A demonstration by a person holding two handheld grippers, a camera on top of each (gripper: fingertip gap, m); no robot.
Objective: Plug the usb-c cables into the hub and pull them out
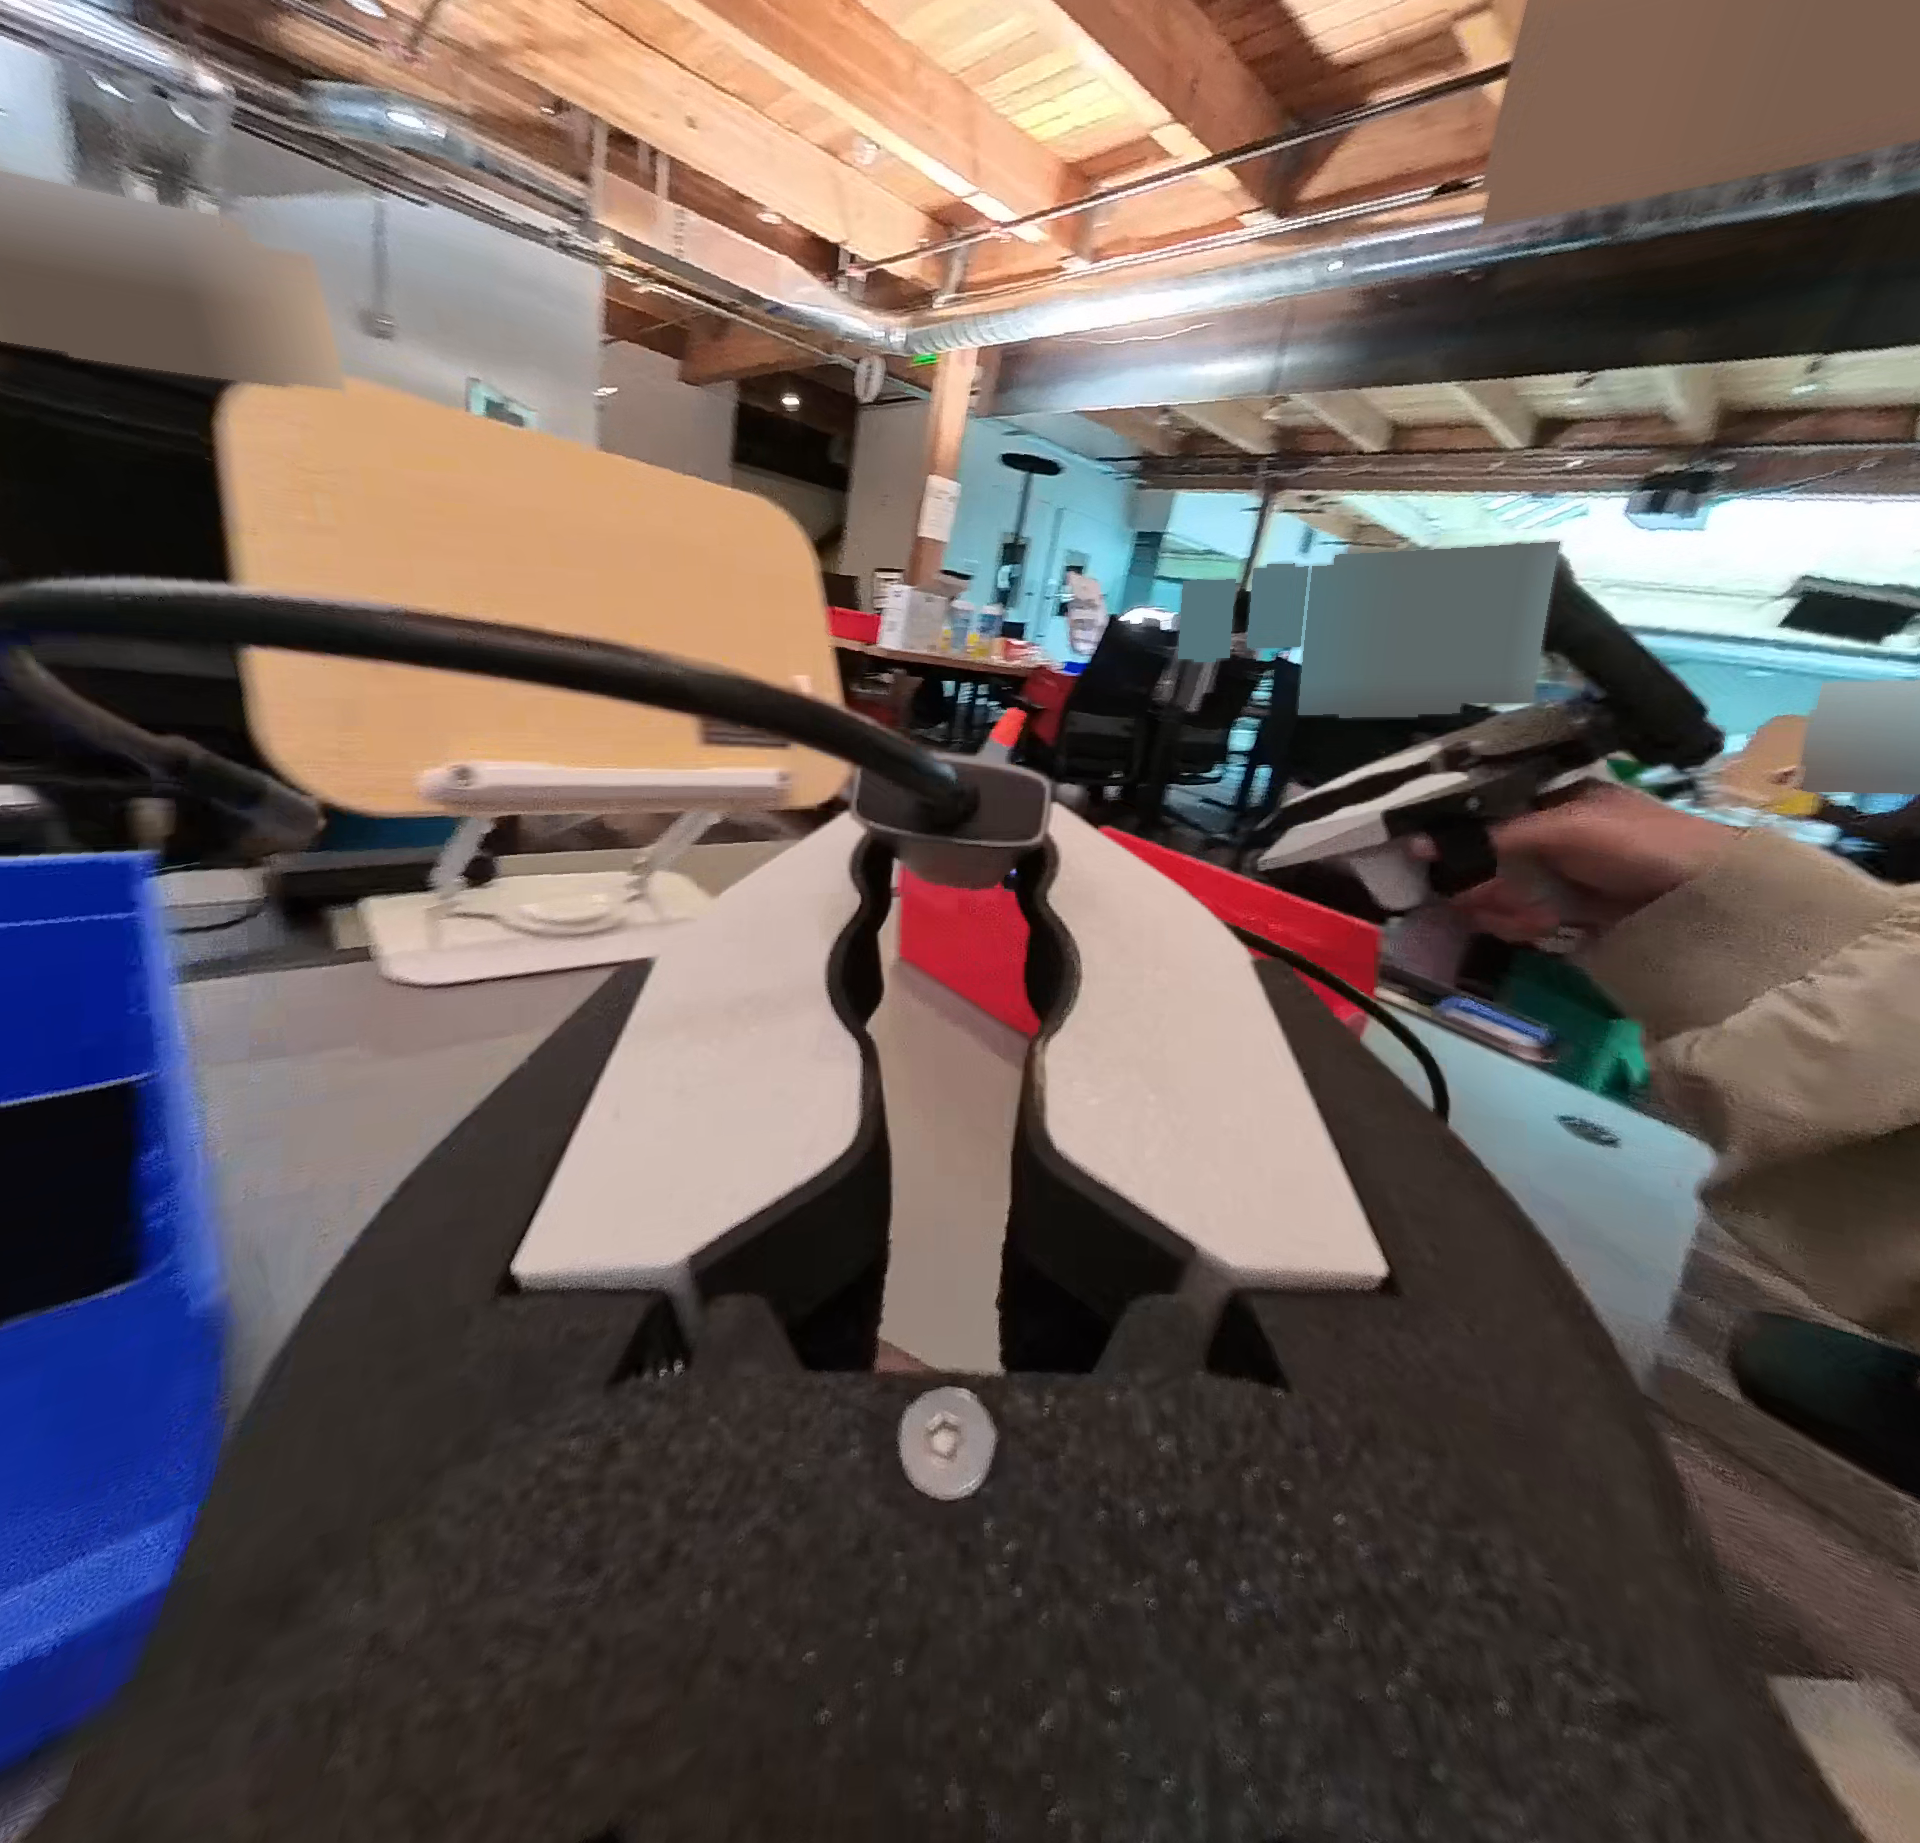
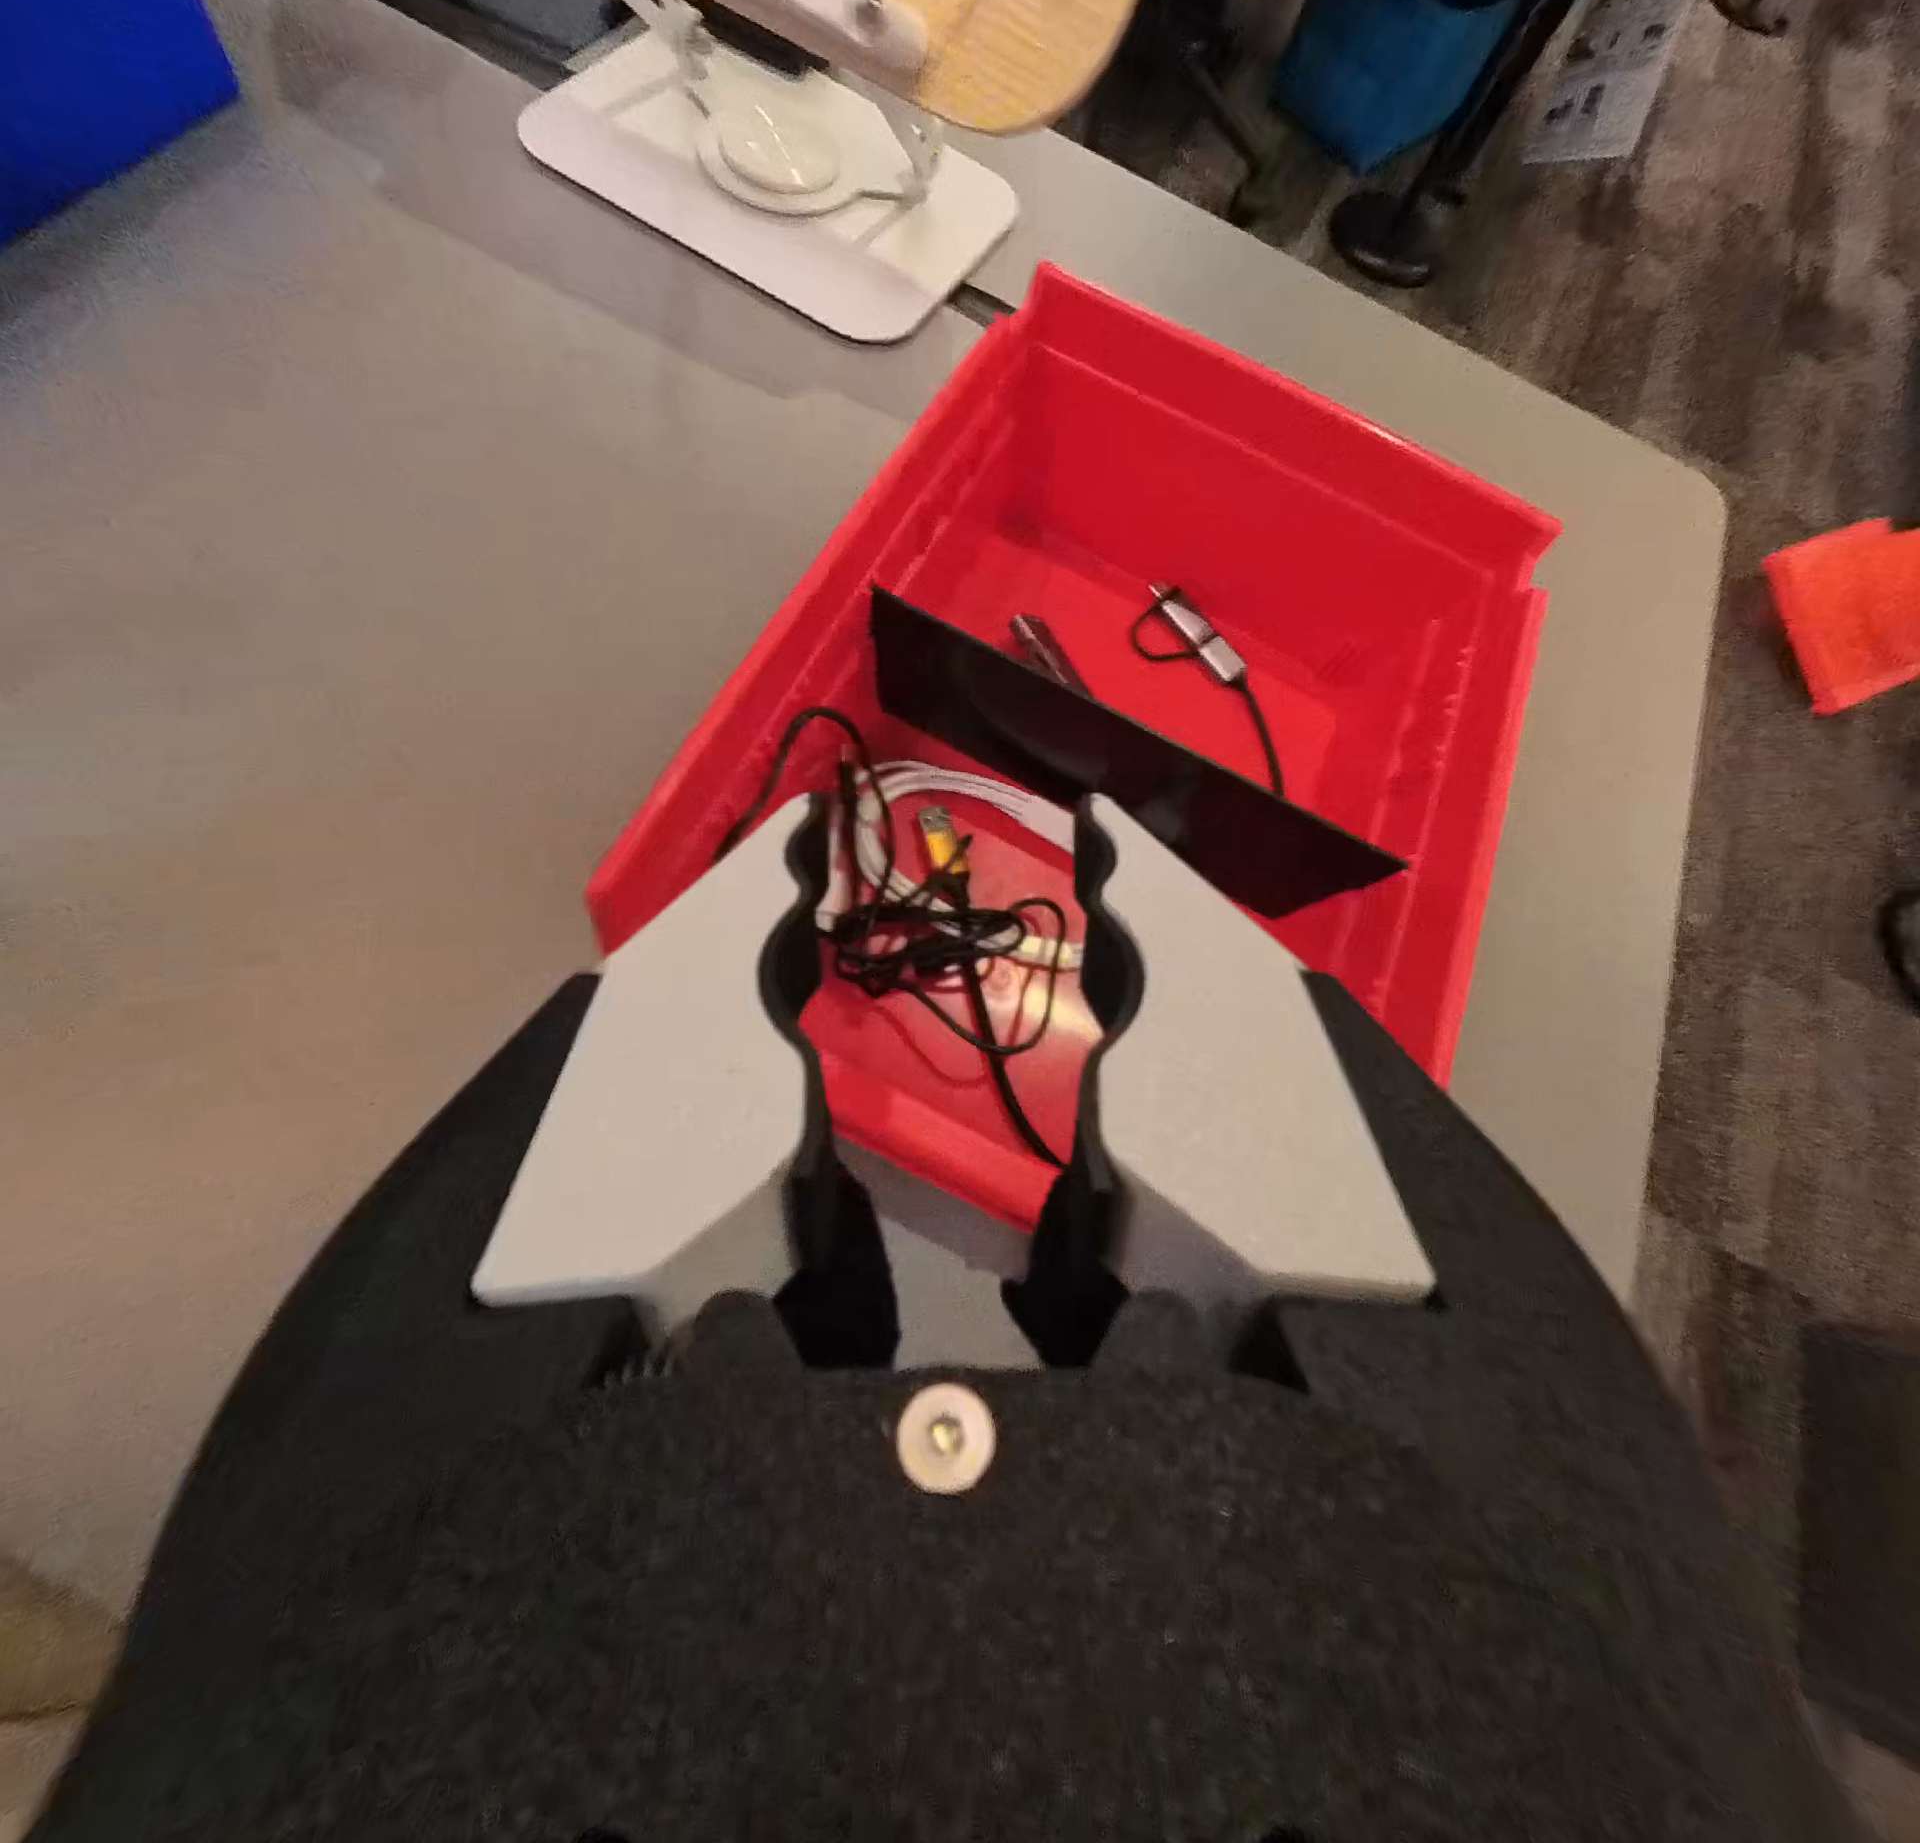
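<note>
Nearest the lens, we find the left gripper (image 1: 951,863) clenched on a grey hub (image 1: 961,817), held up off the grey table (image 2: 364,598), with its thick black cable (image 1: 468,640) arching away leftward. We record the right gripper (image 2: 940,858) released, jaws apart and empty, hovering over the near compartment of a red bin (image 2: 1299,463) — inside lies a tangle of black and white cables (image 2: 935,926). Beyond the black divider (image 2: 1122,765) sit what appear to be two small adapters — blur prevents certainty.
</note>
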